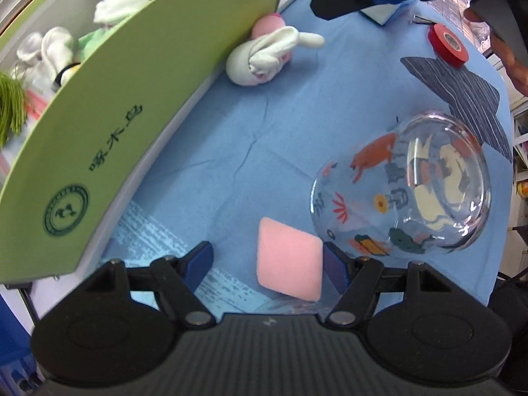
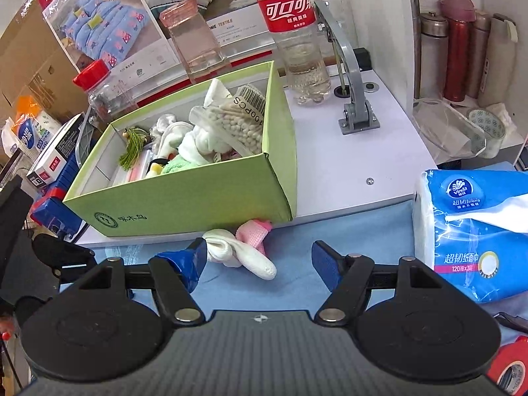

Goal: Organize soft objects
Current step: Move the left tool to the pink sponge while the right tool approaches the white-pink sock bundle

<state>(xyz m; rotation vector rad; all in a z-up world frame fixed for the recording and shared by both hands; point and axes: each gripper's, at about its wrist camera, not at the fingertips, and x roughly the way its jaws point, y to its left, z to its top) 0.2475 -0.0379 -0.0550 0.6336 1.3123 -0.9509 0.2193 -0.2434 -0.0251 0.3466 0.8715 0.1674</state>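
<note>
A blue cloth [image 1: 250, 138] covers the work surface, creased across its middle, and meets a white raised platform [image 2: 343, 165] at the back. A grey hinged metal bracket [image 2: 349, 76] is bolted to the platform. Behind it the room is crowded: a cola bottle [image 2: 293, 33], a clear square bottle [image 2: 198, 46], a red-capped jar [image 2: 102, 89], bedding packages leaning on the wall, and a row of thermos flasks [image 2: 462, 49] on a shelf at the right.

A green cardboard box [image 2: 184, 194] sits on the platform's front edge, already holding rolled socks, a pack of cotton swabs [image 2: 237, 122] and a green tassel. Just in front of the box, on the cloth, lies a bundle of white and pink socks [image 2: 244, 247], touching the platform's edge.

A pink sponge [image 1: 288, 259] lies on the cloth between the fingers of the left gripper [image 1: 267, 264]; its right corner touches the right finger, while the left finger stands clear, so the jaws are spread and not pinching it. Just right of the sponge a clear glass bowl [image 1: 406, 188] with painted figures lies tipped on its side. Beyond it are a striped dark cloth [image 1: 462, 89] and a red tape roll [image 1: 447, 44].

The right gripper [image 2: 260, 260] is spread and empty, with the sock bundle just beyond its left finger. A blue tissue pack [image 2: 472, 231] stands to its right.
</note>
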